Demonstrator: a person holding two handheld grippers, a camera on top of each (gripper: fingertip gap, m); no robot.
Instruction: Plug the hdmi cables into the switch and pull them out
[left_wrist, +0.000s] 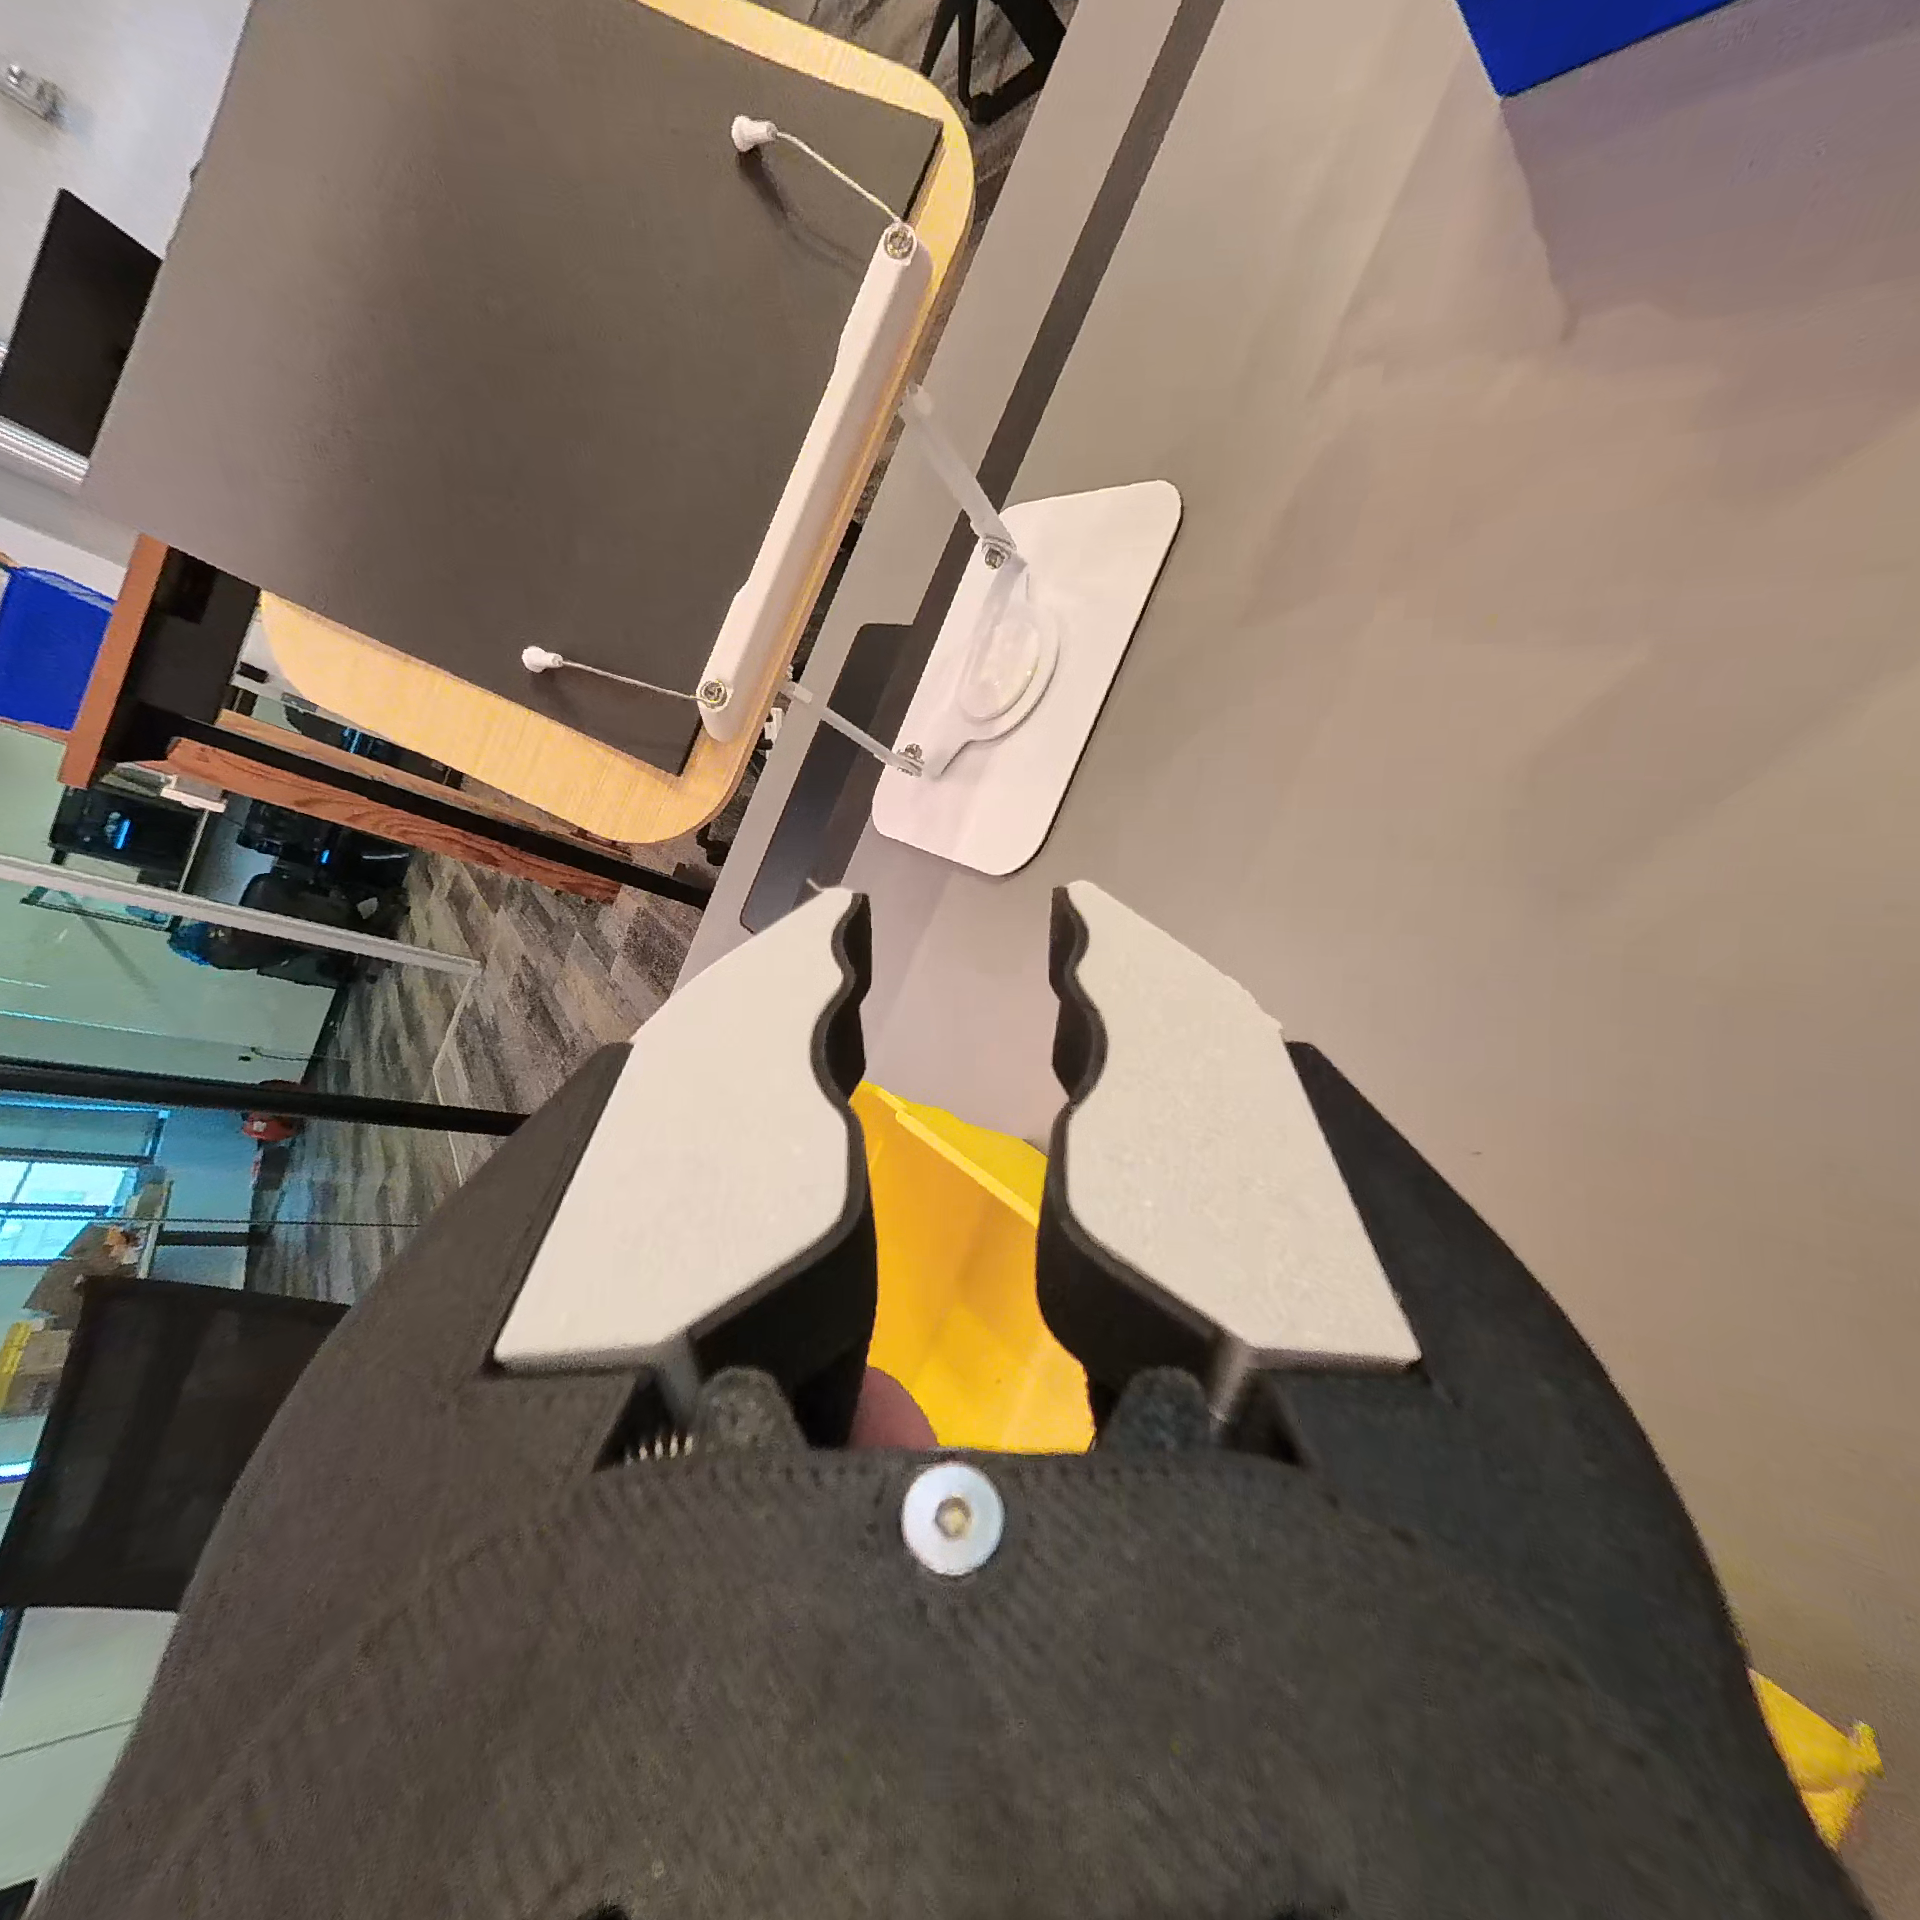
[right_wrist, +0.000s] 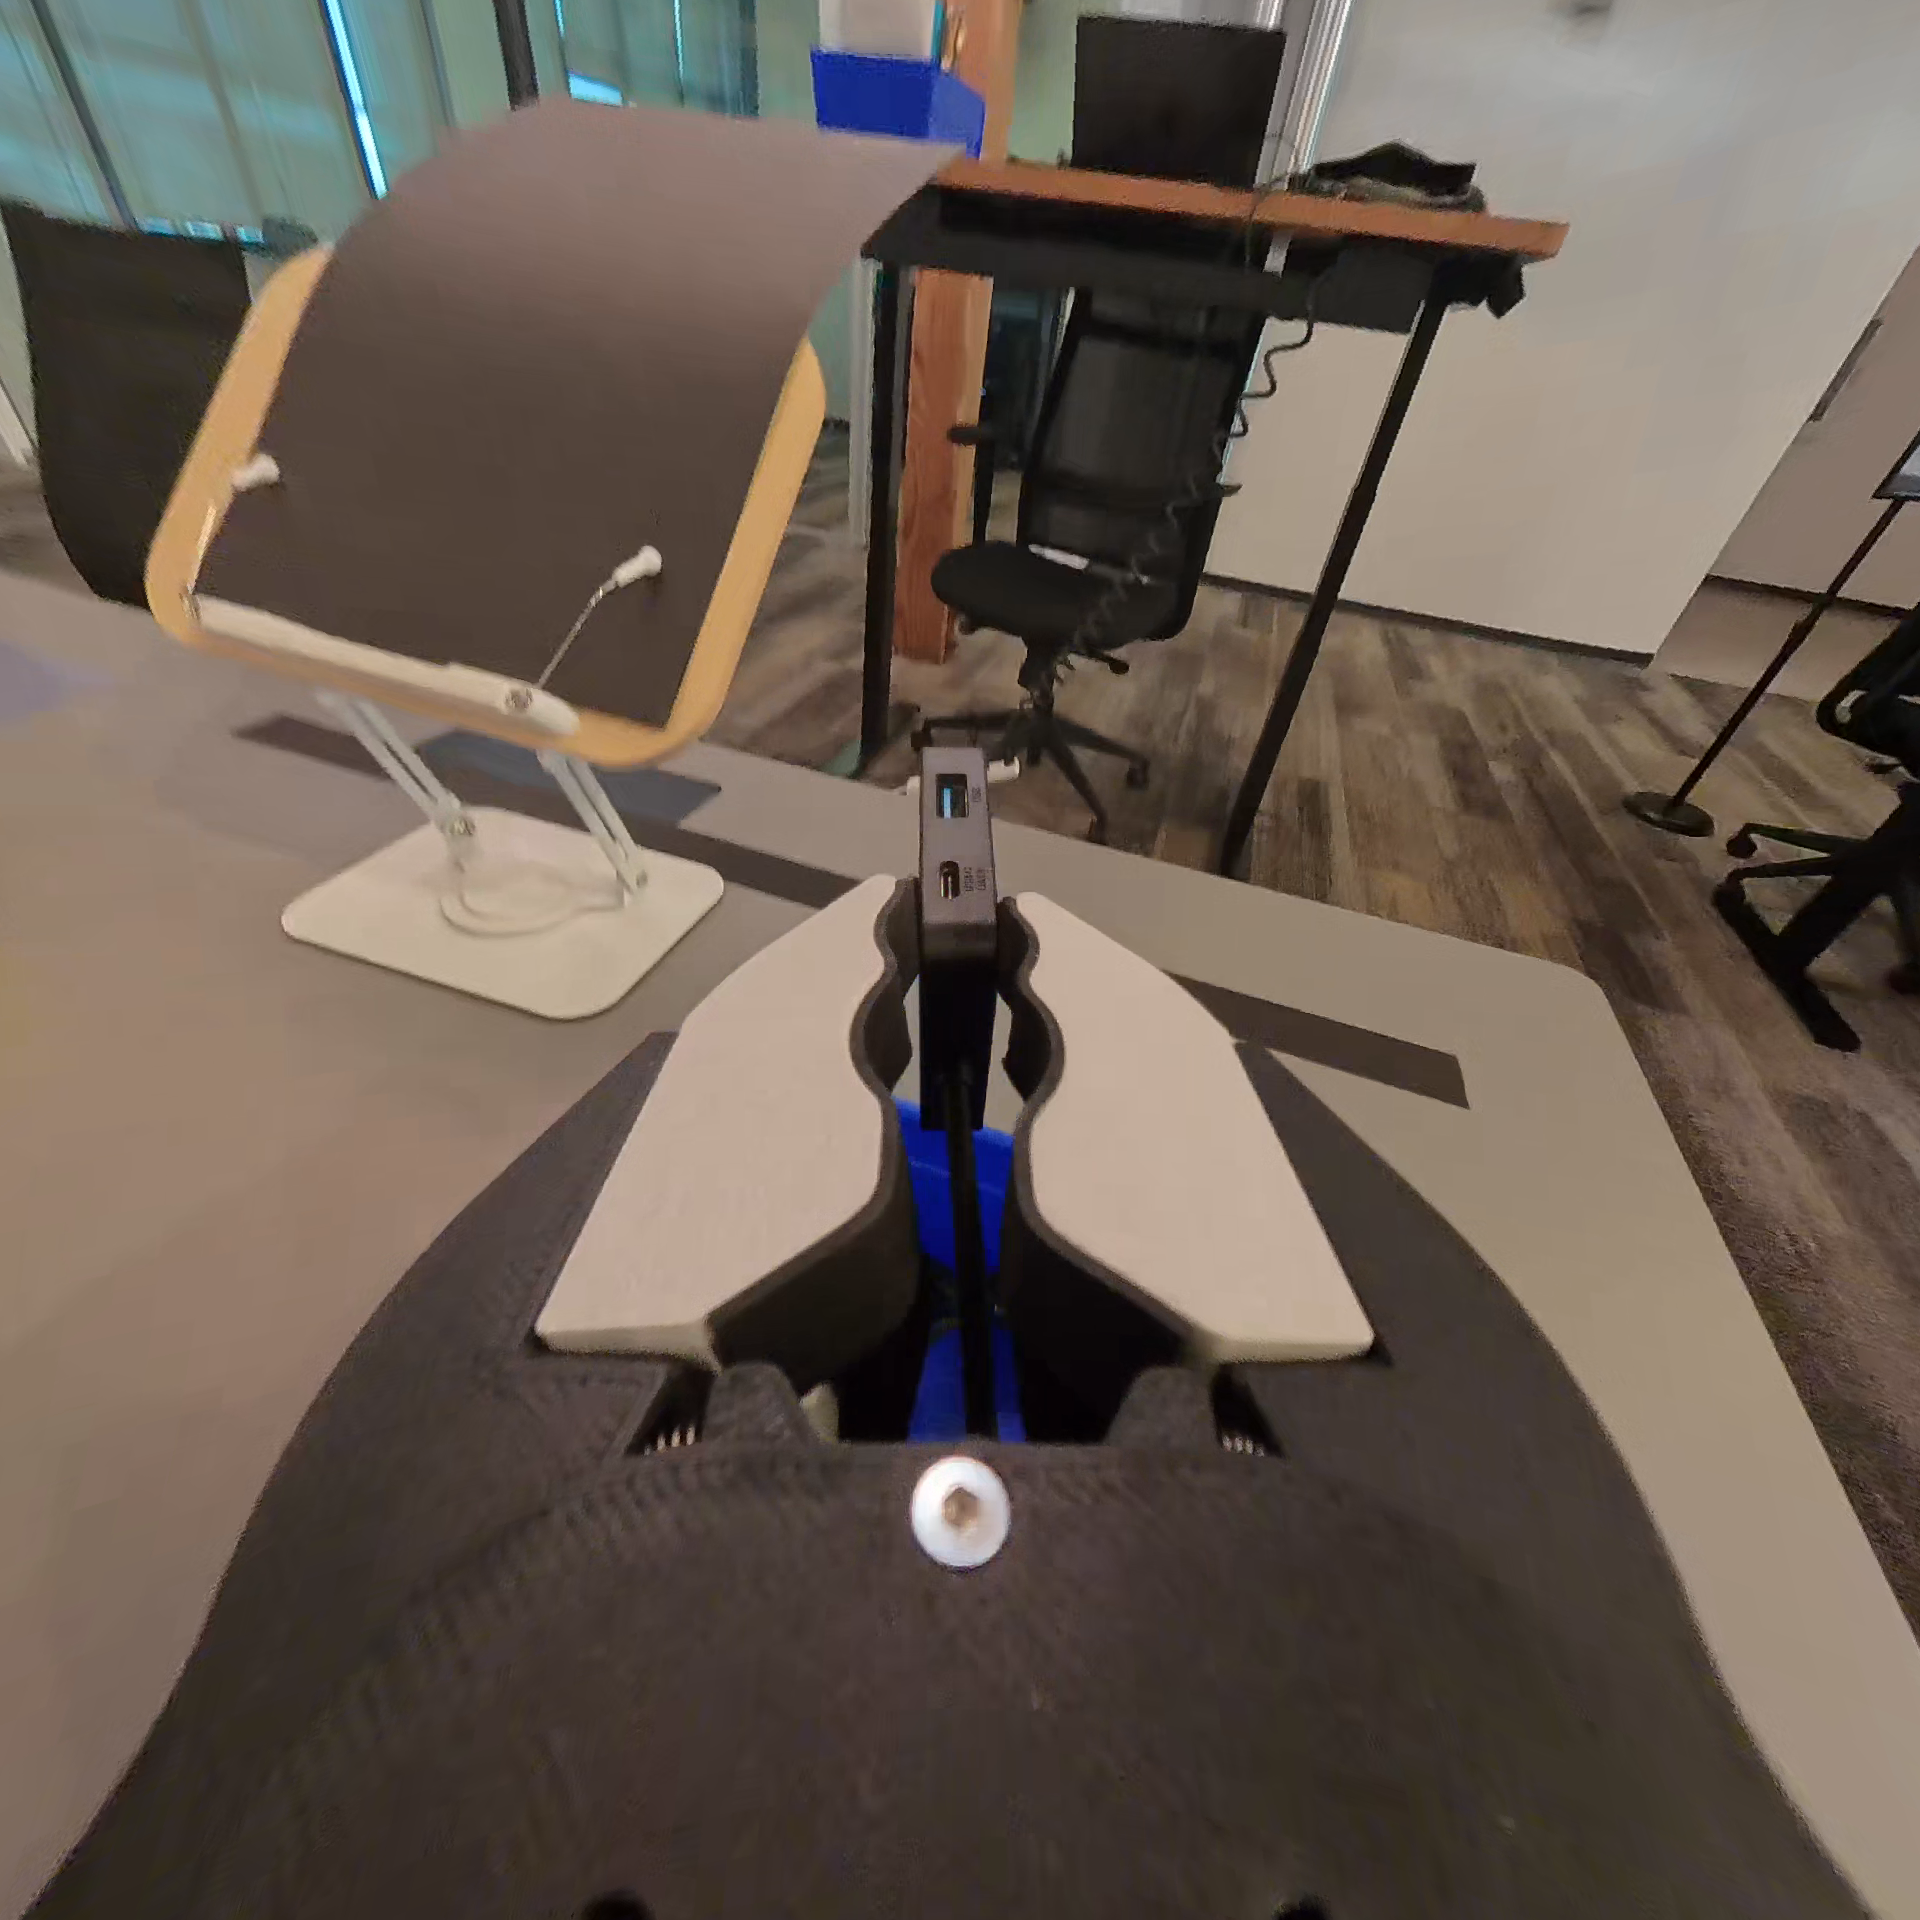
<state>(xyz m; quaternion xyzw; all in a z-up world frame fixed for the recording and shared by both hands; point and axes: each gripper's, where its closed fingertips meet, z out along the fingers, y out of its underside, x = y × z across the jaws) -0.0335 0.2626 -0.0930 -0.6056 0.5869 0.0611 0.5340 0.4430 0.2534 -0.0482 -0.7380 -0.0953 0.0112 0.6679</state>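
Switch (right_wrist: 956, 883) sits pinched on its flat sides in the right gripper (right_wrist: 957, 914), above the grey table (right_wrist: 260, 1091); its cable (right_wrist: 971, 1247) trails back between the fingers. Looks light, rigid and slick, so hold mid-body. Left gripper (left_wrist: 961, 914) spread, empty. Loose HDMI cables, HDMI ports: not visible.

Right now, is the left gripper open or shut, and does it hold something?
Open and empty. The left gripper shows a clear gap between its fingertips, with only the grey table visible through it.
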